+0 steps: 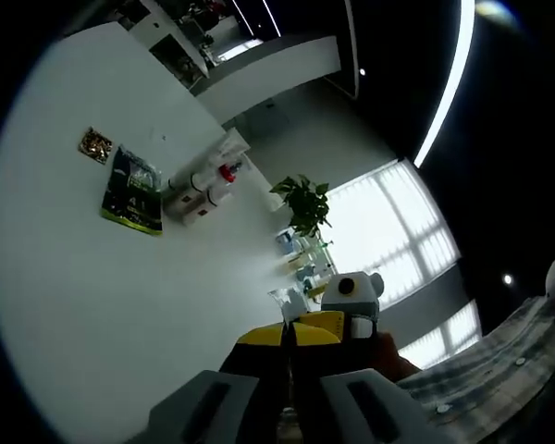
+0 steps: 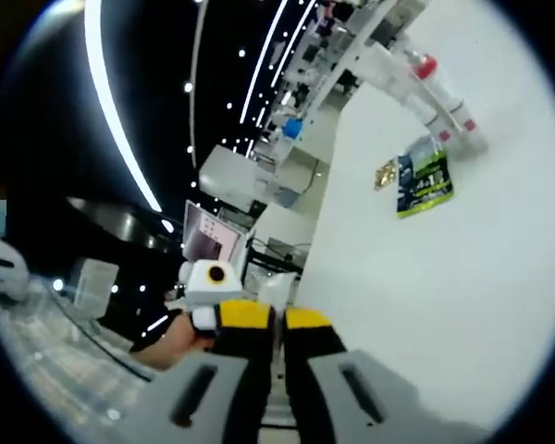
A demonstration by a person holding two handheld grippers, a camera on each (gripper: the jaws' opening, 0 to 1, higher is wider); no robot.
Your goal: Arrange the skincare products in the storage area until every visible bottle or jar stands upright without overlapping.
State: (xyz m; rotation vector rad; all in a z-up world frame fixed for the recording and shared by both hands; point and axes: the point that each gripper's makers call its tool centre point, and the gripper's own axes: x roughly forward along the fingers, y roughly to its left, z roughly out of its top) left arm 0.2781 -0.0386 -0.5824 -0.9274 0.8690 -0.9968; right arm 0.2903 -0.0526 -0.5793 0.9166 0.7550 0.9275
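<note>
In the left gripper view my left gripper rises from the bottom edge. Its yellow-tipped black jaws are pressed together with nothing between them, aimed at a white wall. Part of the right gripper sits just to its right, held by a hand. In the right gripper view my right gripper is shut the same way and faces the same wall. The left gripper shows at its left in a hand.
A green poster, a small gold plaque and a white wall box with a red part hang on the wall. A potted plant stands by bright windows. Light strips cross the dark ceiling.
</note>
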